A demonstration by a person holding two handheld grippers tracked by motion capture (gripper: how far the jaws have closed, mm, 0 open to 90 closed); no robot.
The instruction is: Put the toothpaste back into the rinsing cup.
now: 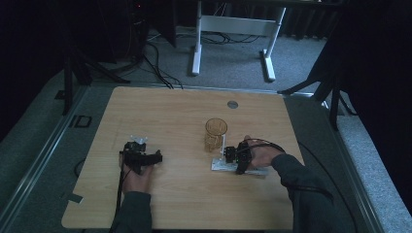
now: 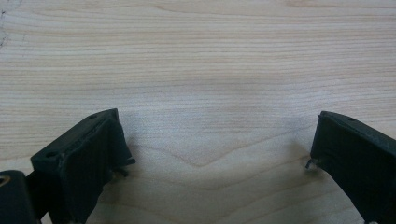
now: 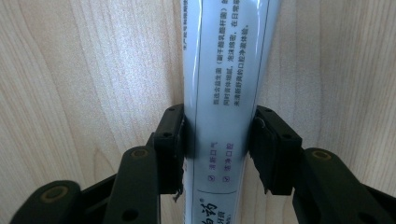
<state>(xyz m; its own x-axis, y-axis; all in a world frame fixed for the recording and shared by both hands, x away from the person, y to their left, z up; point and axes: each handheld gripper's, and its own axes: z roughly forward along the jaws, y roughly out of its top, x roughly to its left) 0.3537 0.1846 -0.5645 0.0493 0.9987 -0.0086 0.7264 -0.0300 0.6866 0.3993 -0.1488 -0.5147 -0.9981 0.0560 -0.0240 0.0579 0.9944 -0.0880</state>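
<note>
- Wooden bench seen from above, dim room, dark floor and a white desk frame beyond at twelve o'clock.
- Right gripper at about four o'clock from bench centre, held in a right hand with a dark sleeve.
- In the right gripper view, jaws at about half width on either flank of a pale blue-white tube with printed Chinese text, lying flat on the wood and running toward twelve o'clock.
- Both pads apparently touching the tube's sides, so a grip seems made; hard to tell how firm.
- From above, the tube lies at five o'clock from an amber glass cup, which stands upright just beside the right gripper.
- Left gripper at about eight o'clock from centre, resting low over bare wood.
- In the left gripper view, jaws spread wide, nothing between them, only wood grain.
- Small clear object just beyond the left gripper at twelve o'clock; too blurred to identify.
- Risk: soft tube squeezed across its body may buckle or slide out on lifting.
- Risk: cup close at eleven o'clock, so a careless swing of the tube's far end could tip it.
- Risk: a one-sided grip could let the tube droop and drag on the bench.
</note>
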